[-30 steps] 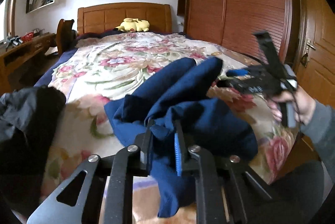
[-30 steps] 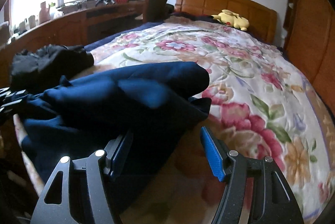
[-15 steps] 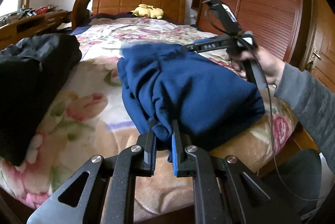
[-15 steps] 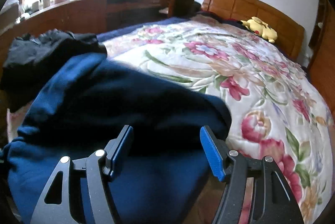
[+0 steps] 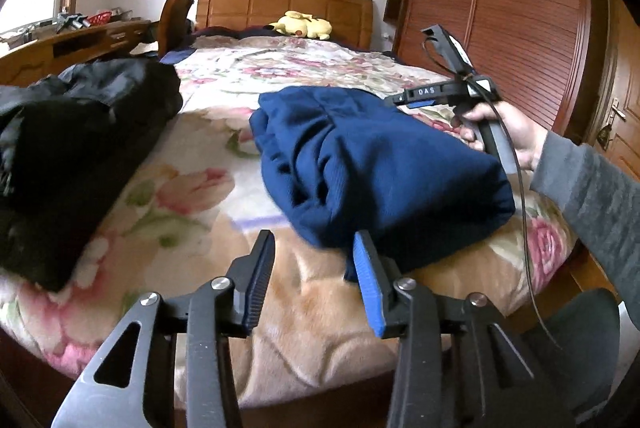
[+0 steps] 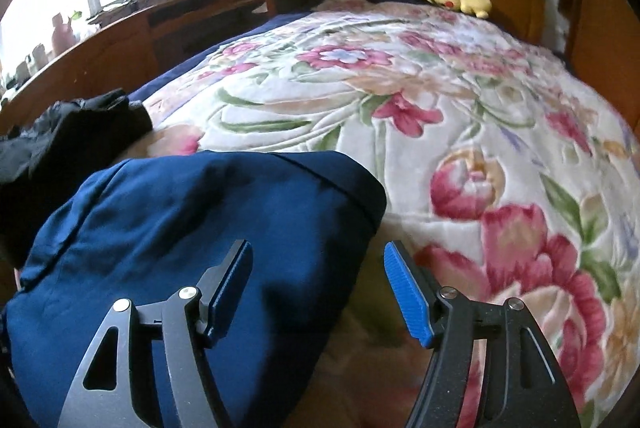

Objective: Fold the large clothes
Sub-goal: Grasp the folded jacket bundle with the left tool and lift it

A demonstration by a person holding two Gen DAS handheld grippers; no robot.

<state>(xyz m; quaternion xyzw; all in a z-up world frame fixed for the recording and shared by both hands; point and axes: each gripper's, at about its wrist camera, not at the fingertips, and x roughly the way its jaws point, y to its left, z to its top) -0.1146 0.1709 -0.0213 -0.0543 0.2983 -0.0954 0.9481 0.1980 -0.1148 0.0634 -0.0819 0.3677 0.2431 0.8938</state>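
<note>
A navy blue garment (image 5: 380, 164) lies in a folded bundle on the floral blanket (image 5: 192, 164) near the foot of the bed. My left gripper (image 5: 313, 236) sits just short of the bundle's near edge. Its jaws are opening and the pads press on nothing; a fold of cloth hangs by the right finger. In the right wrist view, my right gripper (image 6: 317, 246) hovers over the right end of the navy garment (image 6: 200, 220). Its jaws are wide and still opening, with nothing gripped. A hand (image 5: 500, 132) in a grey sleeve holds the right gripper (image 5: 436, 94) beyond the bundle.
A black garment (image 5: 72, 132) is heaped at the left edge of the bed, also seen as a dark pile (image 6: 60, 136). A yellow plush toy (image 5: 300, 24) rests by the headboard. A wooden desk (image 6: 120, 40) runs along the left and a wardrobe (image 5: 500, 8) stands on the right.
My left gripper was shut on the navy garment and has let go, its jaws now apart. The garment was lowered onto the blanket. My right gripper moved down over the bundle.
</note>
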